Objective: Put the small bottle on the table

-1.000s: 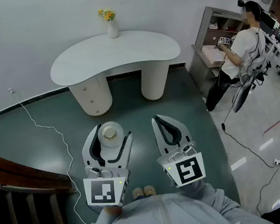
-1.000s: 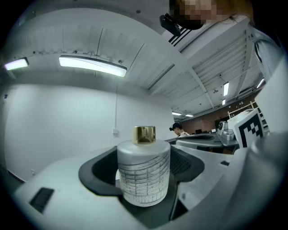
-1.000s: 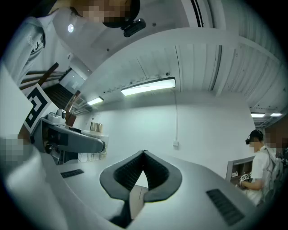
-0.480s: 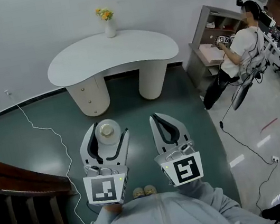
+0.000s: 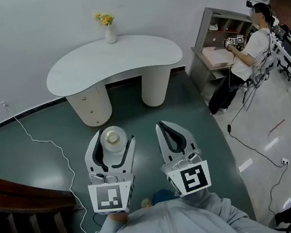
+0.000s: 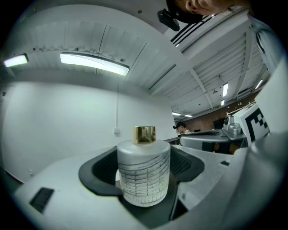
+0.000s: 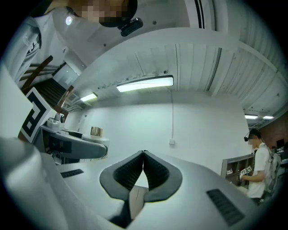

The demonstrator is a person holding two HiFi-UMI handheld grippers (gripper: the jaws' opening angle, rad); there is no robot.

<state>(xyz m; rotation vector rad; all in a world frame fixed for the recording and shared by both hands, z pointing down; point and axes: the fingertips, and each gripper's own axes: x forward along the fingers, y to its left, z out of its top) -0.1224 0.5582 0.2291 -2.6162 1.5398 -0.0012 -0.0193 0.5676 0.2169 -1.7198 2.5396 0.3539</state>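
Small bottle stands upright, pinched between the left gripper's fingers over the floor, well short of the far white worktop. The right gripper's fingers are pressed together on nothing. Grasping looks done; the approach and set-down are left.

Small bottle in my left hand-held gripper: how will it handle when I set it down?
Probably rigid and breakable: the small bottle looks like frosted glass with a gold cap. Its smooth round wall could slip in the left hand-held gripper if the squeeze eases. Squat and broad, it should stand steady on the table.
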